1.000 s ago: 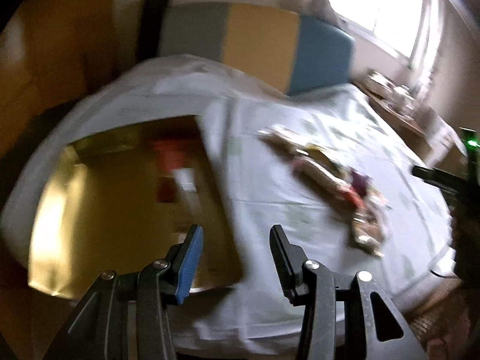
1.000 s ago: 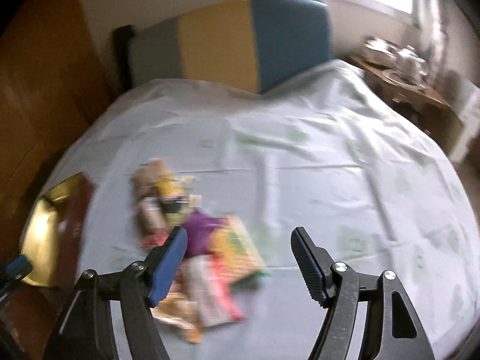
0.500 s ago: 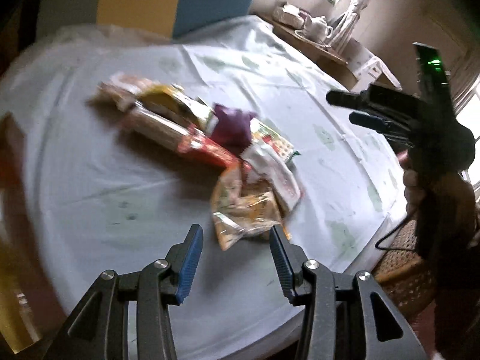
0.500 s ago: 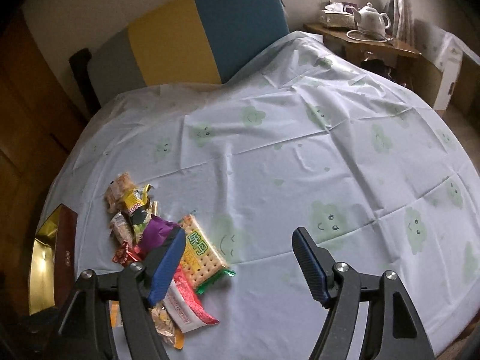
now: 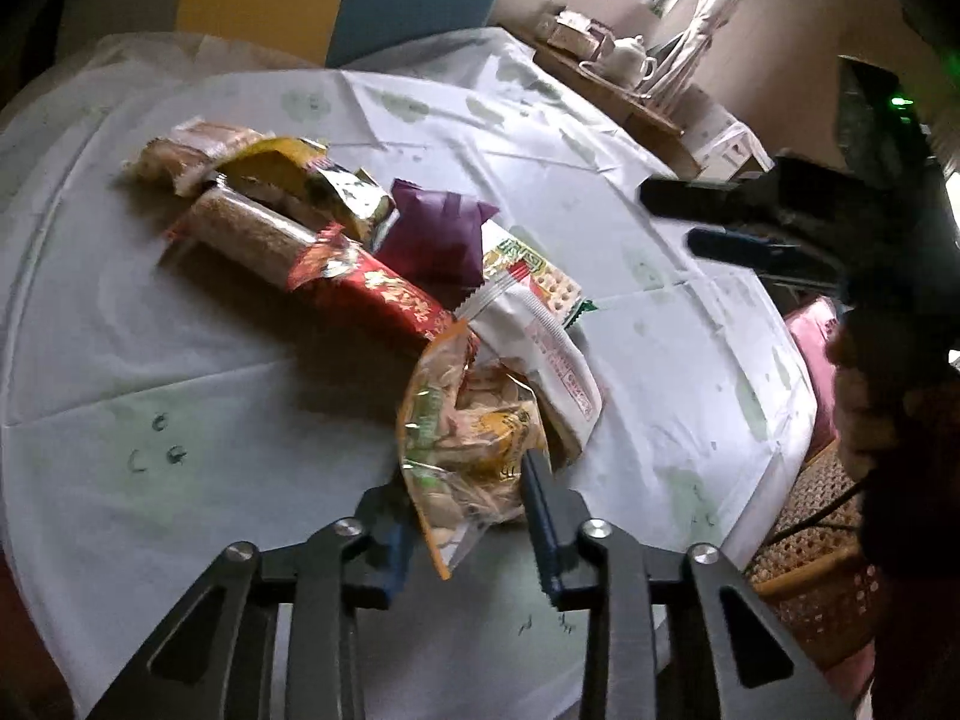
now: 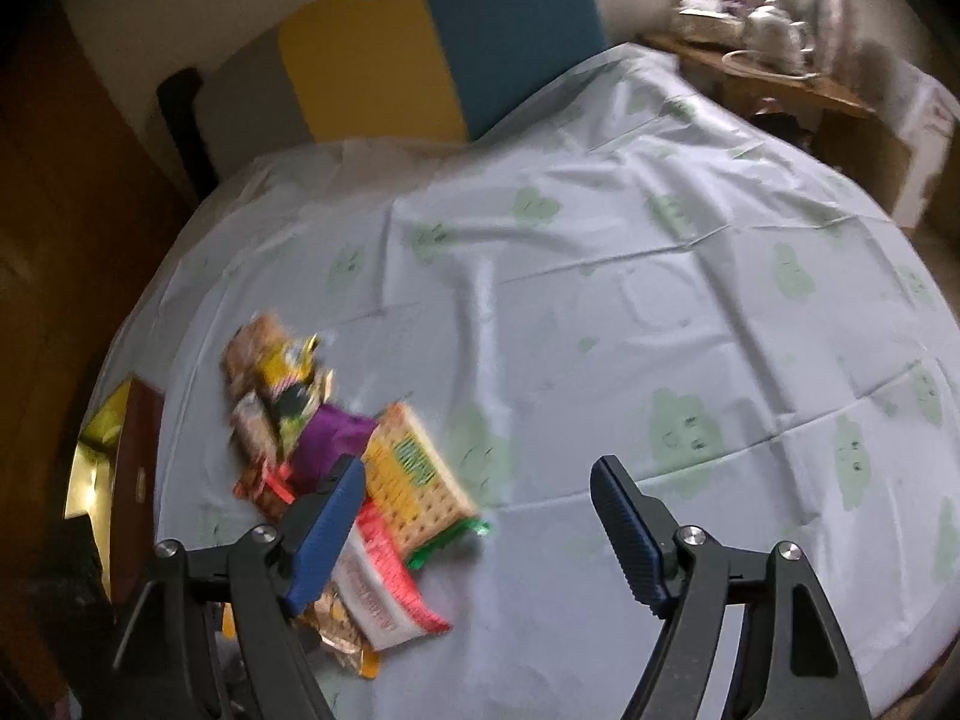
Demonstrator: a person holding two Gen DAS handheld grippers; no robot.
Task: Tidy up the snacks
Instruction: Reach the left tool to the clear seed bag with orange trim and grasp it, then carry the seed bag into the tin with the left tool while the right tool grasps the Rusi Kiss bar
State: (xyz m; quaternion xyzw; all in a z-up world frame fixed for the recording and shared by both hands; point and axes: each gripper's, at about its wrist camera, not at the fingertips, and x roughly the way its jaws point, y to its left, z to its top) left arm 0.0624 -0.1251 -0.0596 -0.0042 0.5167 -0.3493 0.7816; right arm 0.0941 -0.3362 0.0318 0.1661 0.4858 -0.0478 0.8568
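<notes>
Round table (image 6: 600, 312) under a cloud-print cloth: my gold box (image 6: 99, 456) sits at its left edge, contents unclear. My left gripper (image 5: 471, 519) is closing on a clear, orange-edged snack bag (image 5: 465, 438) at the near end of the snack pile (image 5: 372, 276); my right gripper (image 6: 480, 522) is opening, nothing between its jaws.

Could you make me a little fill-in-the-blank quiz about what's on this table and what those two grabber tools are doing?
1. The left gripper has a clear bag of snacks between its closing ____.
2. The right gripper holds ____.
3. The pouch in the middle of the snack pile is coloured ____.
4. On the side table by the window stands a white ____.

Missing words: jaws; nothing; purple; teapot
</notes>
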